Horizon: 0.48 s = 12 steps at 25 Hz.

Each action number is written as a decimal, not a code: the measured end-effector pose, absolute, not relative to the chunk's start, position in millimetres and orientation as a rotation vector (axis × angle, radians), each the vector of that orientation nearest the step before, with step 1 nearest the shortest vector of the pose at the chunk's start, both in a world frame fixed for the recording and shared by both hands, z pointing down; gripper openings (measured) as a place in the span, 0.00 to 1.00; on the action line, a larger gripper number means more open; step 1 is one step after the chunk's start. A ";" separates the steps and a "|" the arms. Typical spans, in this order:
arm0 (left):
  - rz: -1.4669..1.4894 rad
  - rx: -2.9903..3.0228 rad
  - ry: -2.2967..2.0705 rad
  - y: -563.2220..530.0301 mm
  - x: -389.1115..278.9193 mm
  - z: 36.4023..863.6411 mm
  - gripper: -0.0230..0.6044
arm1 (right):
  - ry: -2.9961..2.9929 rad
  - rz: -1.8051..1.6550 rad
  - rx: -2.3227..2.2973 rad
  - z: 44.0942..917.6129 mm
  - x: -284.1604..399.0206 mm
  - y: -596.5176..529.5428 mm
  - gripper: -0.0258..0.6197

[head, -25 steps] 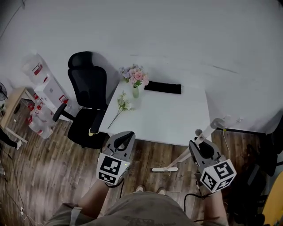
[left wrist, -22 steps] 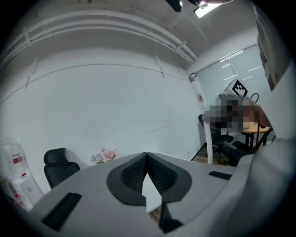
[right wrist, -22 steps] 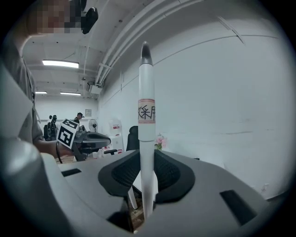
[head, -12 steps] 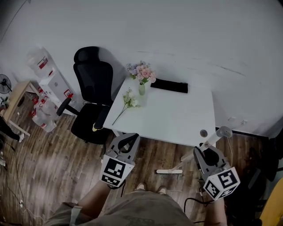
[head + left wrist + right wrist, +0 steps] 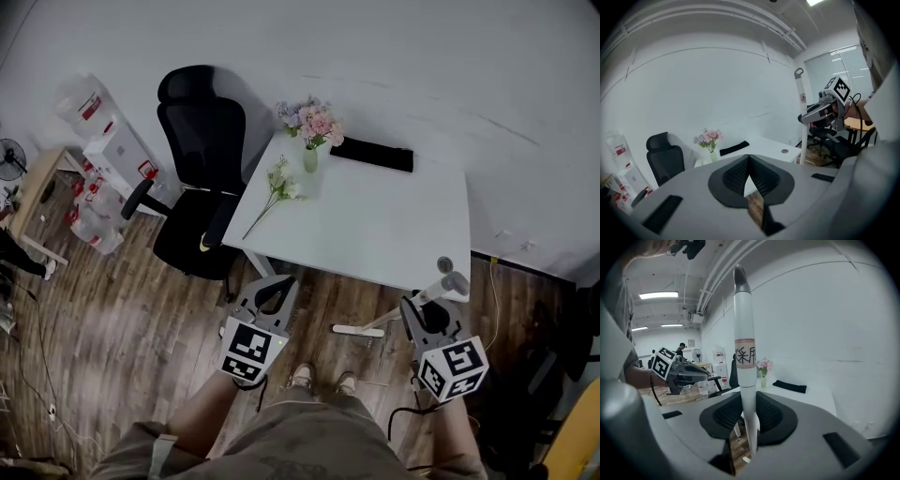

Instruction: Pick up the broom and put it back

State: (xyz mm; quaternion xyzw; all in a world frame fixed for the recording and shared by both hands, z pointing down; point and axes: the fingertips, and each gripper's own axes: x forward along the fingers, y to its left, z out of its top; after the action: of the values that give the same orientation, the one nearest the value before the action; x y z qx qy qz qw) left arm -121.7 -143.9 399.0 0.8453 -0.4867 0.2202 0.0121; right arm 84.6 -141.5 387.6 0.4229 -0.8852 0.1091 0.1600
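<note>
The broom is a white pole (image 5: 433, 292) with a grey cap; its flat white head (image 5: 357, 330) lies on the wood floor in front of the table. My right gripper (image 5: 424, 315) is shut on the pole, which stands upright between the pads (image 5: 745, 357) in the right gripper view. My left gripper (image 5: 273, 293) hangs over the floor to the left, shut with nothing between its tips (image 5: 749, 158). The left gripper view shows the pole (image 5: 802, 131) off to the right, with the right gripper on it.
A white table (image 5: 375, 234) stands ahead with a vase of pink flowers (image 5: 313, 127), a loose flower stem (image 5: 275, 194) and a black pad (image 5: 371, 155). A black office chair (image 5: 200, 178) sits at its left. Water bottles (image 5: 94, 220) stand further left. A cable (image 5: 491, 291) runs along the wall.
Both grippers have sunk lower, and the broom pole has come down with the right one. The head view has shifted, so the table now sits higher in it.
</note>
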 end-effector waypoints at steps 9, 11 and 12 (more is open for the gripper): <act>0.819 2.478 -1.444 -142.7 -141.0 485.5 0.06 | -2.438 0.394 1.087 497.3 45.0 -152.2 0.20; 0.832 2.441 -1.426 -142.0 -144.1 503.7 0.06 | -2.417 0.410 1.063 524.5 35.7 -151.4 0.20; 0.841 2.424 -1.415 -141.0 -145.4 513.6 0.06 | -2.407 0.423 1.055 538.3 31.7 -150.5 0.20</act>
State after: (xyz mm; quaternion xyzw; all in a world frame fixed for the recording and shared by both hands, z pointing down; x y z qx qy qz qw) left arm -145.4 -141.0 513.6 0.8226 -0.4803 0.2853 0.1057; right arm 31.7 -150.5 538.3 0.3848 -0.8785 0.1542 0.2375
